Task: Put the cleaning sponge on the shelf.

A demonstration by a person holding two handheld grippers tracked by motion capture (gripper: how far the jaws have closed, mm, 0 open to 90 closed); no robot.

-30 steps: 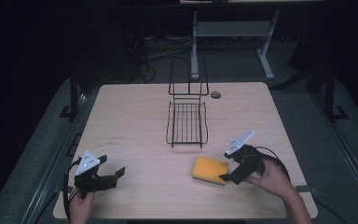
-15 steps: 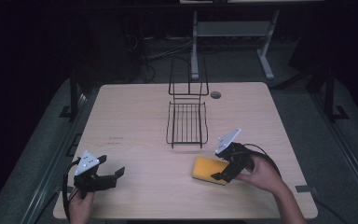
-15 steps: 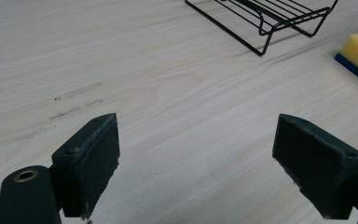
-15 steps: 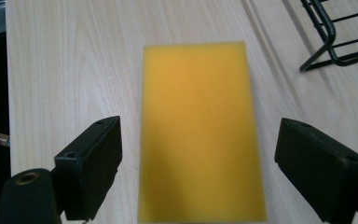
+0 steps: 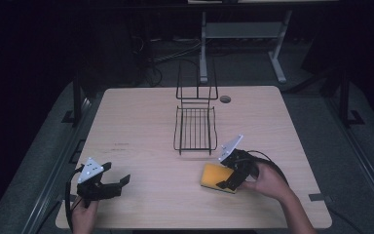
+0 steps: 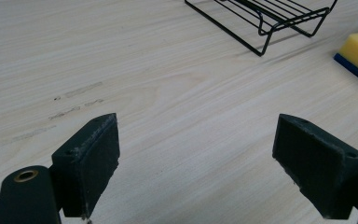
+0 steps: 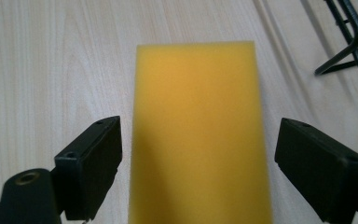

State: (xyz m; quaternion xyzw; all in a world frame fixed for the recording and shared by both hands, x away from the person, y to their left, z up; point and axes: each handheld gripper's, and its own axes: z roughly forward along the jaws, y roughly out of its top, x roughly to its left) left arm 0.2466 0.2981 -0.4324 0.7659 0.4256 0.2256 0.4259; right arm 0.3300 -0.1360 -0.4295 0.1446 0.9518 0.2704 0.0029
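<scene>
One wooden table [image 5: 141, 126] carries one black wire rack [image 5: 195, 127] near the middle of its far edge and one yellow sponge [image 5: 216, 176] toward its near right corner. Two grippers: the right gripper [image 5: 227, 184] spread wide astride the sponge; the left gripper [image 5: 125, 181], wide open, at the near left corner.
</scene>
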